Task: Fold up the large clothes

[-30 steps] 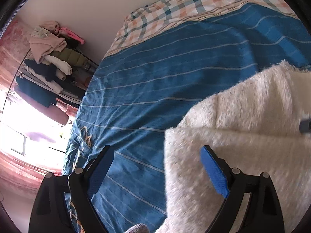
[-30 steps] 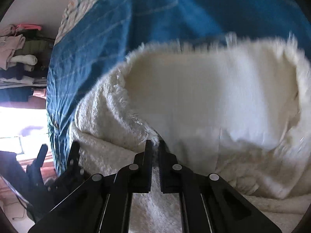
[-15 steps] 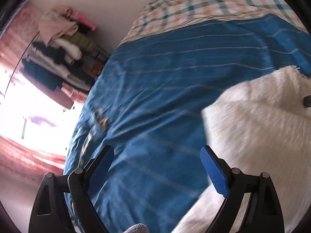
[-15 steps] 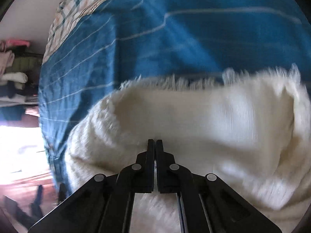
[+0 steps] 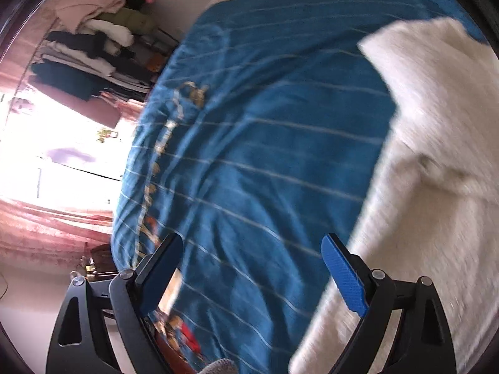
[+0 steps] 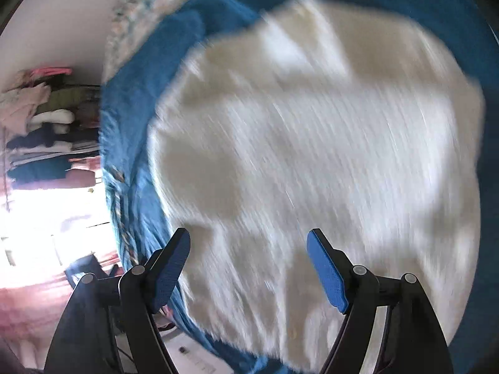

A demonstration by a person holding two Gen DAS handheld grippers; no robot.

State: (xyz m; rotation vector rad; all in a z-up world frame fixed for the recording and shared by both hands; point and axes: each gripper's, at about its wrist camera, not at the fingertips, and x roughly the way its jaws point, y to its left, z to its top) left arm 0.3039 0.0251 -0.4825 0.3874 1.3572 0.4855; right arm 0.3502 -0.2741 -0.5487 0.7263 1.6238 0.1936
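Currently, right gripper (image 6: pixel 248 268): jaws opening, nothing gripped, above a motion-blurred cream fleece garment (image 6: pixel 327 143) on the blue bedspread (image 6: pixel 131 124). Left gripper (image 5: pixel 252 272): wide, empty; garment's right part cut off.

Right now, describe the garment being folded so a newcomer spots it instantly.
Start at the bed's blue striped bedspread. On it lies the fluffy cream garment, folded into a broad pad. It is the only pale, furry item on the bed; other clothes sit on a rack by the wall.
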